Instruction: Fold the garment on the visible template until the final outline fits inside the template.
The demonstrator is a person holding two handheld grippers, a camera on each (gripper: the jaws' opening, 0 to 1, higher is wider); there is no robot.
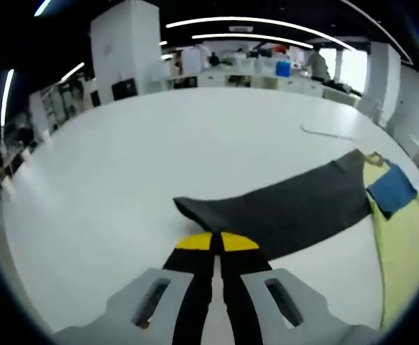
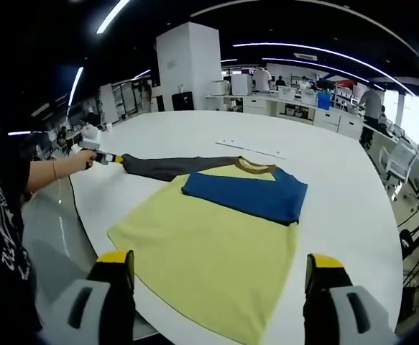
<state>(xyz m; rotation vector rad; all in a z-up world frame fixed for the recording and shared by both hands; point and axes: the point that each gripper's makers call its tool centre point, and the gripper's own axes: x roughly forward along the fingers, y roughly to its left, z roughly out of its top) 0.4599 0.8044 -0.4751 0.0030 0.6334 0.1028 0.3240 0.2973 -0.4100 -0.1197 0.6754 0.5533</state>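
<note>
The garment (image 2: 216,244) lies flat on the white table (image 2: 338,208): a yellow body, a blue panel (image 2: 249,192) across its upper part and a brown collar (image 2: 256,167). Its dark grey sleeve (image 2: 169,167) stretches out to the left. My left gripper (image 2: 107,158), held in a person's hand, is at the sleeve's end. In the left gripper view my left gripper (image 1: 216,242) has its yellow-tipped jaws pressed together on the near edge of the grey sleeve (image 1: 288,208). My right gripper (image 2: 220,260) hangs open above the yellow hem, jaws wide apart, nothing between them.
A thin pale strip (image 2: 252,149) lies on the table beyond the collar, also the strip (image 1: 328,131) past the sleeve. The person's arm (image 2: 47,172) and dark printed shirt stand at the table's left edge. Cabinets, a white pillar (image 2: 187,68) and people are far behind.
</note>
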